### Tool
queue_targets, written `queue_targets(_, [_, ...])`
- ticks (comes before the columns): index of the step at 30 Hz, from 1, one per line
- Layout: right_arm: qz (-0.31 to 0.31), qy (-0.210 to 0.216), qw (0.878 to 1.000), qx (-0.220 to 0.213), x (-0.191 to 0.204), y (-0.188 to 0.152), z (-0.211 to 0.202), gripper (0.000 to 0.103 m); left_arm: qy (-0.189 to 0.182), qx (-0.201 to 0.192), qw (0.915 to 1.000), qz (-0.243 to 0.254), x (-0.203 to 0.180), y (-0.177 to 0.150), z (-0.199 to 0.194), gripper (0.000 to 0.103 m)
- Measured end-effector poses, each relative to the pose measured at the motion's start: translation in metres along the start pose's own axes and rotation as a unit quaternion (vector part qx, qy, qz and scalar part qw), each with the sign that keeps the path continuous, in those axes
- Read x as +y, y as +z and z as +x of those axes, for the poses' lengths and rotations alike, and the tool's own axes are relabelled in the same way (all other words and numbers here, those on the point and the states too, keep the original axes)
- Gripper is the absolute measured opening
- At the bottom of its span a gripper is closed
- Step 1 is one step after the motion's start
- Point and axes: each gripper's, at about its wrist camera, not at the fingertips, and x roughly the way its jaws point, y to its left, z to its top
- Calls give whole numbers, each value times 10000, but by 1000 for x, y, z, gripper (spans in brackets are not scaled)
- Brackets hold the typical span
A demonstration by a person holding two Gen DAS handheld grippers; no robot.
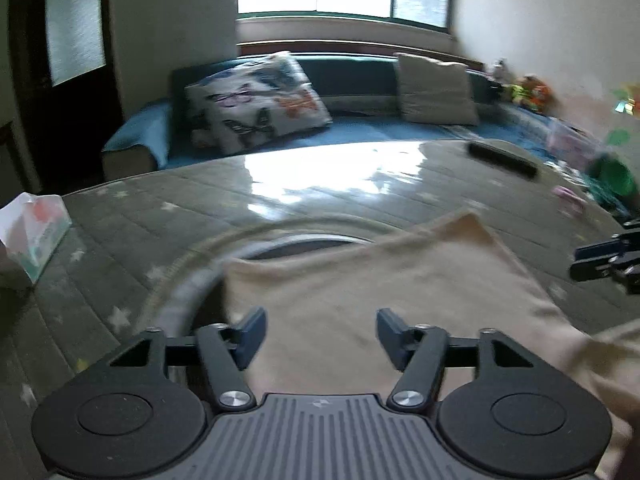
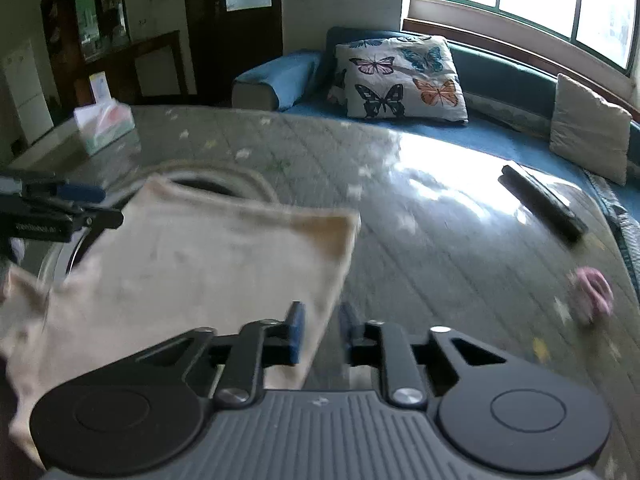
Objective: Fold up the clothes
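Between and just ahead of left gripper (image 1: 320,334) fingers, spread wide: beige garment (image 1: 384,296). At right gripper (image 2: 322,330), narrowed, garment's right edge between fingers; grip uncertain.

Bare table (image 2: 440,248) right of cloth (image 2: 208,256); remote (image 2: 542,202) far right.

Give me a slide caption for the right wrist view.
Right gripper open at the beige cloth edge on the table.

**Left spread wide, right nearly closed**

The left gripper (image 1: 321,330) is held low, its fingers (image 1: 251,334) far apart with nothing between them. The right gripper (image 2: 322,332) has a narrow gap between its fingers (image 2: 297,330); whether they grip anything is unclear.
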Motion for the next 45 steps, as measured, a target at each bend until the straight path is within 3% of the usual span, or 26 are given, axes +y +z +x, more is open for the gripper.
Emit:
queue_targets(2, [63, -91, 9999, 35, 1, -23, -16, 31, -126, -3, 9998, 133, -19, -10, -9, 78])
queue_targets(4, [172, -186, 9997, 56, -2, -40, -26, 40, -308, -31, 9994, 177, -36, -19, -17, 91])
queue_targets(8, [607, -519, 9968, -28, -14, -83, -54, 44, -661, -92, 9975, 236, -67, -34, -30, 103])
queue_targets(10, [888, -716, 9934, -98, -24, -105, -67, 51, -805, -89, 9963, 275, -80, -39, -33, 103])
queue_targets(18, [1607, -1528, 9747, -290, -56, -168, -110, 51, -944, -64, 9943, 483, -120, -49, -38, 103])
queue_targets(23, [2028, -1775, 9624, -346, -77, -194, -123, 49, -912, 32, 9939, 618, -136, -54, -33, 103])
queue_targets(26, [2137, -1687, 9617, -307, -82, -202, -121, 41, -896, 115, 9936, 684, -142, -58, -29, 103])
queue_targets(30, [2073, -1498, 9660, -367, -78, -204, -119, 11, -875, 229, 9929, 770, -148, -64, -23, 103])
queue_targets(32, [1945, -1566, 9676, -366, -77, -198, -116, 6, -864, 288, 9924, 827, -151, -67, -21, 103])
queue_targets(39, [1503, -1998, 9669, -506, -96, -165, -106, 2, -887, 406, 9901, 1006, -157, -74, -15, 103])
queue_targets(45, [1586, -2182, 9619, -454, -123, -149, -76, 2, -899, 510, 9898, 983, -158, -77, -10, 103])
